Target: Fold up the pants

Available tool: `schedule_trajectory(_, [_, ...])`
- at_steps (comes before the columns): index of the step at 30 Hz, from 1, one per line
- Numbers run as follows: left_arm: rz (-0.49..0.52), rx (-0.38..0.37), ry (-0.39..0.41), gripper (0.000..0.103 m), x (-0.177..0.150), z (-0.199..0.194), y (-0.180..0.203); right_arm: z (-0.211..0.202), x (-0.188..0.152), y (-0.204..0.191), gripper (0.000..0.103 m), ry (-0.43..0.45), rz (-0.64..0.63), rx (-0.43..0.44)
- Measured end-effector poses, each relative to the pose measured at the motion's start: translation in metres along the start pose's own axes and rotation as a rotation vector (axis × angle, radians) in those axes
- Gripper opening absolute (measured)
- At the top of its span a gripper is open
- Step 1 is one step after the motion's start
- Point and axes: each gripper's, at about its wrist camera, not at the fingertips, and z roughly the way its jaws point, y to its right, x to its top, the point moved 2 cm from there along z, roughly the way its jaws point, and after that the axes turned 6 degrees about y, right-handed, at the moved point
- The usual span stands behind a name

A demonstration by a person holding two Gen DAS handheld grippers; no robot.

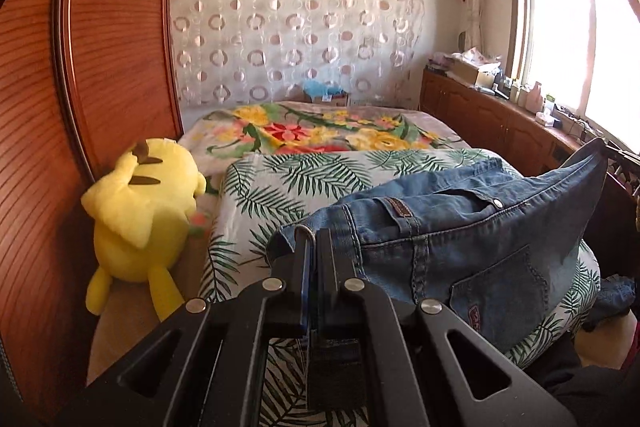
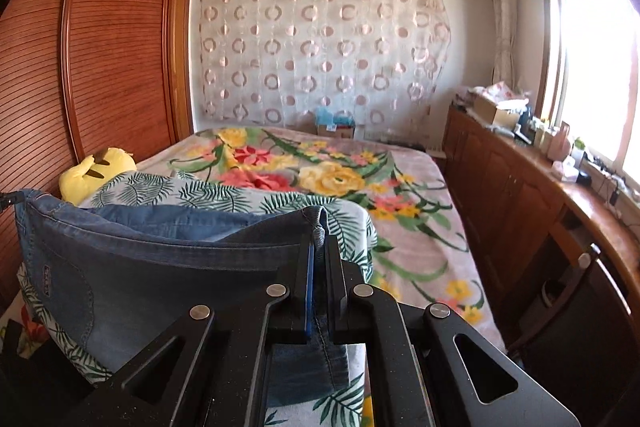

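Blue denim pants (image 1: 460, 227) are held up by the waistband above a leaf-print bed cover (image 1: 280, 179). My left gripper (image 1: 314, 239) is shut on one waistband corner. My right gripper (image 2: 320, 243) is shut on the other corner of the pants (image 2: 160, 259). The waistband stretches taut between the two grippers, back pockets facing the cameras. The legs hang down out of sight.
A yellow plush toy (image 1: 140, 211) lies at the bed's left against the wooden wardrobe (image 1: 100, 67). A floral blanket (image 2: 320, 171) covers the far bed. A wooden cabinet (image 2: 520, 195) with clutter runs along the right under the window. A dark chair (image 2: 580, 307) stands near right.
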Motion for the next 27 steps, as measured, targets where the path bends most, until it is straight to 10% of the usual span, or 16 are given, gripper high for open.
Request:
schedule_trajectory(14, [0.008,0.052,0.049,0.003,0.048,0.046,-0.002,0.075,0.055,-0.019,0.004,0.048,-0.018,-0.061])
schedule_trajectory(27, [-0.002,0.110,-0.054,0.003,0.049,0.129,-0.022,0.220,0.058,-0.063,0.004,-0.104,-0.085,-0.132])
